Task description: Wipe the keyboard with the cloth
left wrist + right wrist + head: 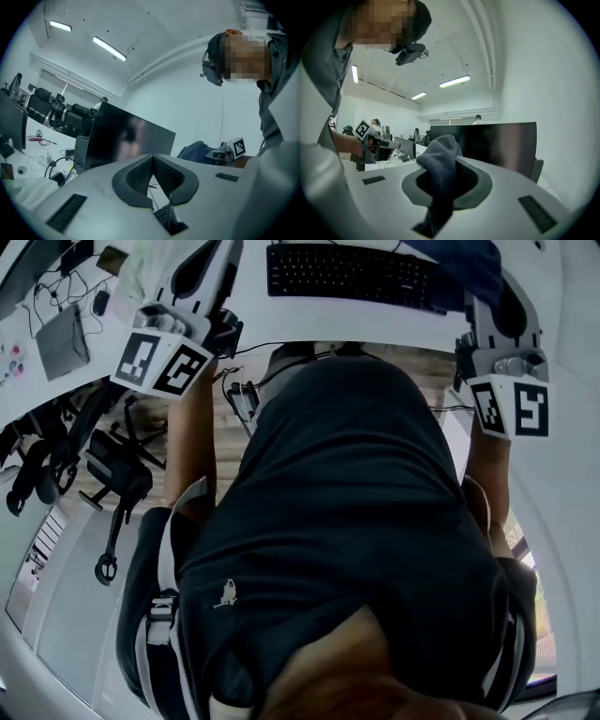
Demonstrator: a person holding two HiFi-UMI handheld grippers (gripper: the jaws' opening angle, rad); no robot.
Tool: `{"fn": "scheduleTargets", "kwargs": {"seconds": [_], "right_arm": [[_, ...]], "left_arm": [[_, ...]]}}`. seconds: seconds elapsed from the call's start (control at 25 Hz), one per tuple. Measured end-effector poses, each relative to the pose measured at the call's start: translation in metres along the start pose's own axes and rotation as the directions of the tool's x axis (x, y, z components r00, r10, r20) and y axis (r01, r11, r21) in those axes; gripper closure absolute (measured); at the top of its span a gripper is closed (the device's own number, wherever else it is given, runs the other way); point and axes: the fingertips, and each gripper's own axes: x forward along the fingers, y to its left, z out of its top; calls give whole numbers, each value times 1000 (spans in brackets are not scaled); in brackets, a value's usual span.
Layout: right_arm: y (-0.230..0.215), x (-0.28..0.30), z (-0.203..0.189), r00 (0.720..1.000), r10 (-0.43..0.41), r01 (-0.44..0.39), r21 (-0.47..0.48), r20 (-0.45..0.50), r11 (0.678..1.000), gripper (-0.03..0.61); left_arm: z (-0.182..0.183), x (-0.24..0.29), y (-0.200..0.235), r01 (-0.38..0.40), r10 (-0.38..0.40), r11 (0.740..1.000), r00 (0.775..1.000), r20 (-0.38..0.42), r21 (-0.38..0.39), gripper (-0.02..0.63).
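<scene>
Between the right hand-held gripper's (445, 183) jaws, only its view shows the cloth (440, 157).

Head view steeply down; gripper views toward one monitor (126, 140)

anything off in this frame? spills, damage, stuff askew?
Nothing spilled or damaged. The black keyboard lies flat on the white desk. The right tool is shut on the grey-blue cloth; the left tool is shut and empty.
</scene>
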Motion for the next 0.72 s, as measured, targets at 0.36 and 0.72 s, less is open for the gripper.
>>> {"fn": "scheduleTargets", "kwargs": {"seconds": [0.36, 0.72], "right_arm": [[-48, -61, 16, 994, -56, 55, 11, 89, 998, 545], [-68, -67, -11, 992, -76, 72, 41, 97, 997, 545]], "left_arm": [[-2, 47, -61, 69, -68, 996, 998, -10, 52, 609], [-21, 65, -84, 104, -102, 993, 994, -36, 61, 609]]}}
